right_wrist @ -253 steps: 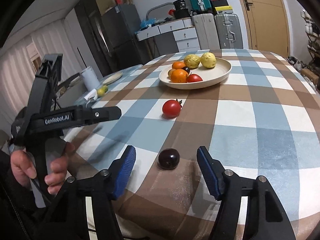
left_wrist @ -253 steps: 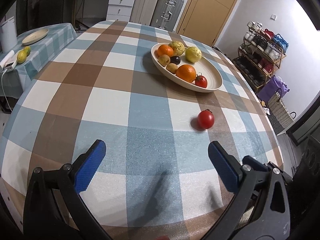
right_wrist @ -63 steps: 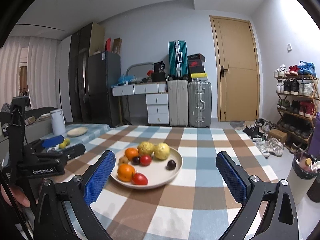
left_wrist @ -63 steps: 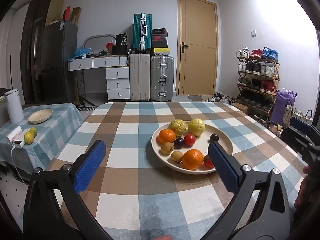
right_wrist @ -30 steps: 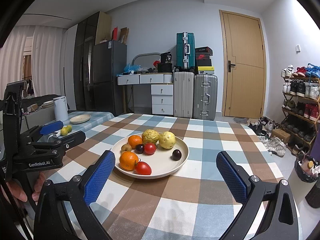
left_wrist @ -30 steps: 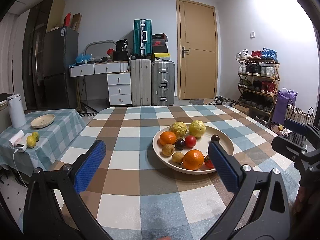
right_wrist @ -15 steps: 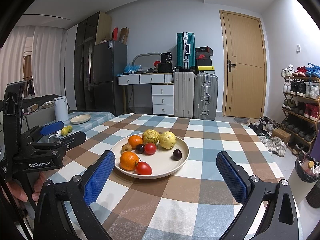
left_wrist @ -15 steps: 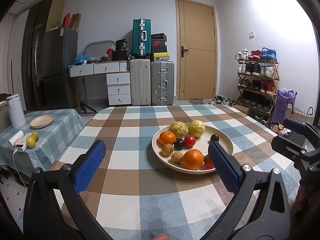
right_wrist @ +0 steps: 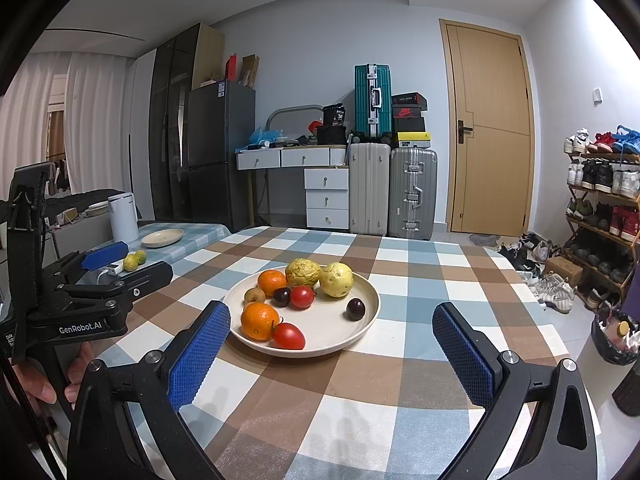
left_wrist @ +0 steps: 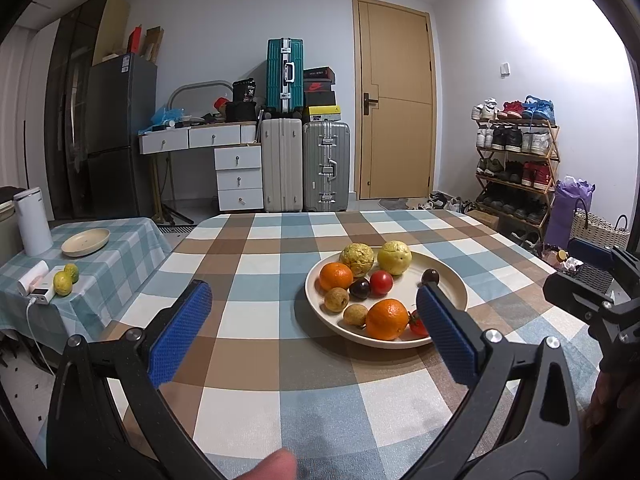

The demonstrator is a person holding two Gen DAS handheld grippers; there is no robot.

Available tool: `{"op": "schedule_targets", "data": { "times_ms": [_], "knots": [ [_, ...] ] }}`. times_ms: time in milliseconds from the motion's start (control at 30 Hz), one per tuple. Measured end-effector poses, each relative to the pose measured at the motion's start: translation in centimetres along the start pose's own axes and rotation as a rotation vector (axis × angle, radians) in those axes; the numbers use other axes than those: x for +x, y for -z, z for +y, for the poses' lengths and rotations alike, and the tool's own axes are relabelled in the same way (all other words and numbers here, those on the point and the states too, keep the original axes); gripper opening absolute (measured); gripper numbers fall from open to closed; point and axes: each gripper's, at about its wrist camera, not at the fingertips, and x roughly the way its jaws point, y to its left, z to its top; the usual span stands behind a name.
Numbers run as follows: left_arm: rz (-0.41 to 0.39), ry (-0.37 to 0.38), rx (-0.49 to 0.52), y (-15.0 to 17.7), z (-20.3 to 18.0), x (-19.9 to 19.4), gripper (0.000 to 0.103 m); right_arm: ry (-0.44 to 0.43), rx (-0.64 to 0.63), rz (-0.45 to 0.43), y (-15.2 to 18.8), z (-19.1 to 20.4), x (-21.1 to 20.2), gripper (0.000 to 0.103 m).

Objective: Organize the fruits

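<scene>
A cream oval plate [left_wrist: 448, 280] [right_wrist: 360, 332] on the checked tablecloth holds all the fruit: two oranges [right_wrist: 259, 321], two yellow-green fruits [right_wrist: 337, 279], two red tomatoes [right_wrist: 289, 336], two dark plums [right_wrist: 355, 309] and small brown fruits [right_wrist: 254, 295]. My left gripper [left_wrist: 316, 328] is open and empty, held above the table short of the plate. My right gripper [right_wrist: 332, 344] is open and empty, also held back from the plate. Each gripper shows at the edge of the other's view.
A side table at the left carries a small plate [left_wrist: 85, 241], a white kettle [left_wrist: 33, 221], two limes [left_wrist: 63, 282] and a charger. Suitcases [left_wrist: 283, 168], a drawer desk and a shoe rack [left_wrist: 516, 168] stand beyond the table.
Since 8.4 s ago the tomato and the dark plum have gone from the tablecloth into the plate. Both grippers have pulled back and levelled. Over the last second almost nothing moves.
</scene>
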Motion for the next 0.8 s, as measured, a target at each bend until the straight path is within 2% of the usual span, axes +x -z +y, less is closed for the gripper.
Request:
{"op": "schedule_targets", "data": {
  "times_ms": [800],
  "knots": [
    [-0.001,0.000,0.000,0.01,-0.01,-0.05,0.102,0.000,0.001,0.000,-0.01,-0.07,0.03,0.103]
  ]
}}
